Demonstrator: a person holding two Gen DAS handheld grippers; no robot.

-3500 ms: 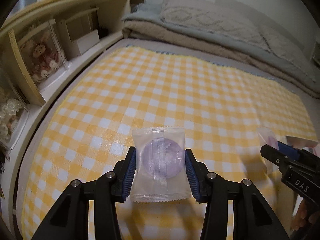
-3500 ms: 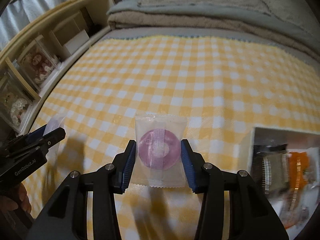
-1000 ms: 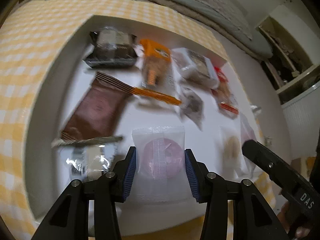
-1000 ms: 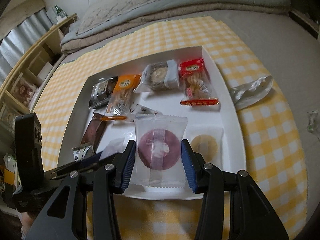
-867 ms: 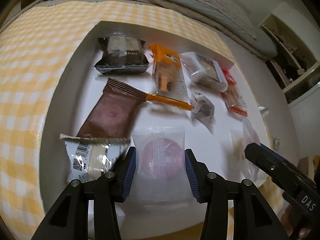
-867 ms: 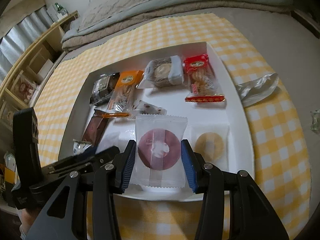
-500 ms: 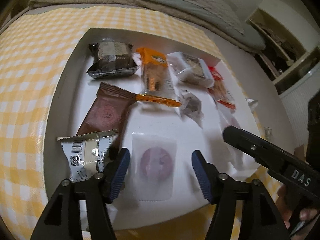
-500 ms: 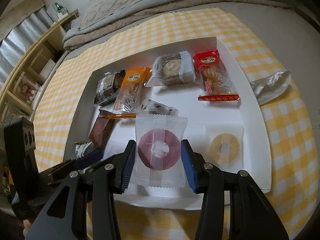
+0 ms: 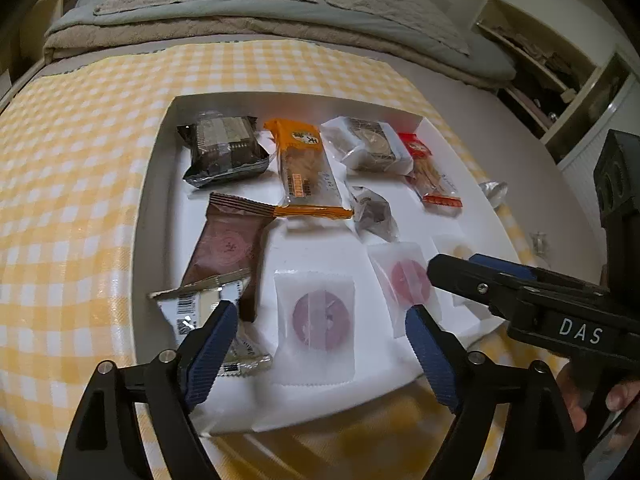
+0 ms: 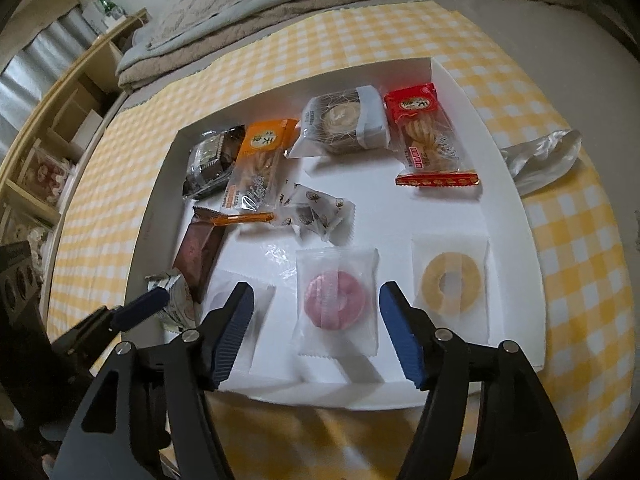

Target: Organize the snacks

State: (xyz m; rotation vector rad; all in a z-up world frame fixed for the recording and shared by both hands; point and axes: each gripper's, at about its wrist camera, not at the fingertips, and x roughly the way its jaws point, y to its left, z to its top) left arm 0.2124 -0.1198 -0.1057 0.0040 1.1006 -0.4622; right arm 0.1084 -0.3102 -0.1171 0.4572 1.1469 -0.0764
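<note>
Left gripper (image 9: 316,354): black angular arms, ribbed blue fingers (image 9: 208,354), silver screw heads. Right gripper (image 10: 316,334): same black build, blue ribbed pads; white "DAS" lettering on side. Bare skin of right hand (image 9: 592,396) at handle.

Earlier, both grippers were closed on a clear packet with a purple ring inside, above the yellow checked cloth. Then they moved over the white tray (image 10: 504,184). The left gripper (image 9: 316,344) opened first, half a second ago, and its packet (image 9: 316,320) lay flat on the tray near the front edge, beside the brown packet (image 9: 228,248). The right gripper (image 10: 316,328) kept its packet a little longer; now its jaws were wide apart too, and the pink ring packet (image 10: 336,300) lay on the tray near the front edge, between the left one and the yellow ring packet (image 10: 452,284).
</note>
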